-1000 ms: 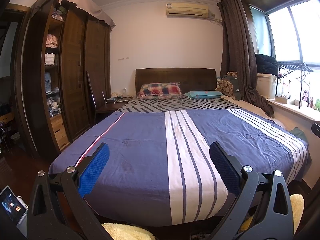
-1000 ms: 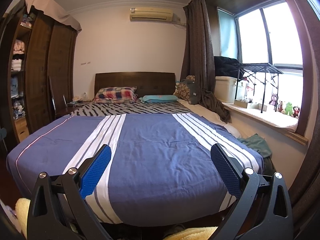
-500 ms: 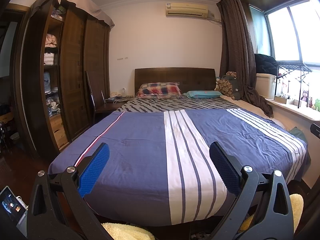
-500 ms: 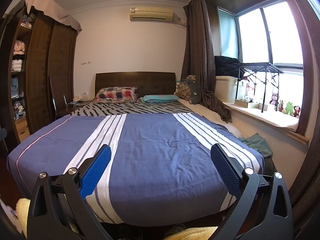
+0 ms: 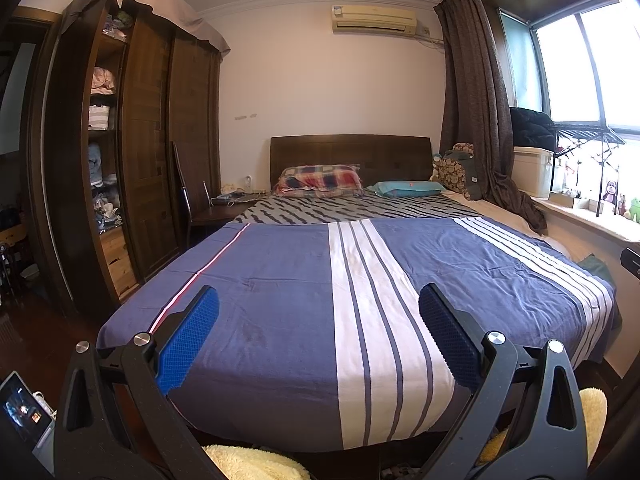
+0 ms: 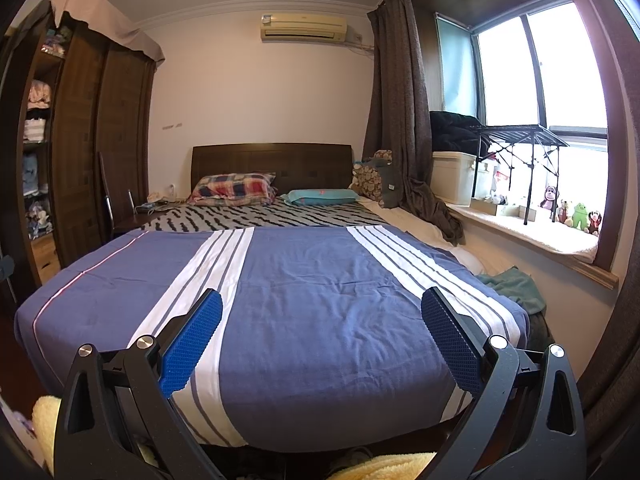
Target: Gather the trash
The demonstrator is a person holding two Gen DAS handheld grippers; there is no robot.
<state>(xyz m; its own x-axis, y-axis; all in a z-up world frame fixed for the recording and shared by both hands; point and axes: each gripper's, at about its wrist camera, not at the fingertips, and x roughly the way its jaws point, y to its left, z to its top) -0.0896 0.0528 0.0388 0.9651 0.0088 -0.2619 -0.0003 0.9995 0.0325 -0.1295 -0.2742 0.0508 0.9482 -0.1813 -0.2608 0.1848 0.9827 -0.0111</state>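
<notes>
Almost nothing is shifting between the earlier pictures and this one: both views are only drifting a touch, and I am hovering at the foot of the bed [image 5: 280, 300] with nothing in either grip. I am holding my left gripper [image 5: 319, 322] spread wide, released, with bare blue blanket [image 6: 320, 300] showing between its blue pads [image 5: 188, 340]; my right gripper [image 6: 321, 326] is spread and empty in the same way. I am judging that I am only at the searching step, since no trash is showing anywhere ahead of my jaws on the blanket. Clutter is lying on the bedside table [image 5: 224, 212], far ahead and left of my left jaws, but it is too small to tell whether any of it is trash. Yellow fluffy fabric [image 5: 248, 462] is peeking out below both grippers, cut off by the frame, and the dark gap under the bed is hiding whatever lies there. Next I am likely needing to tilt down or move along the bed to find something worth picking up.
</notes>
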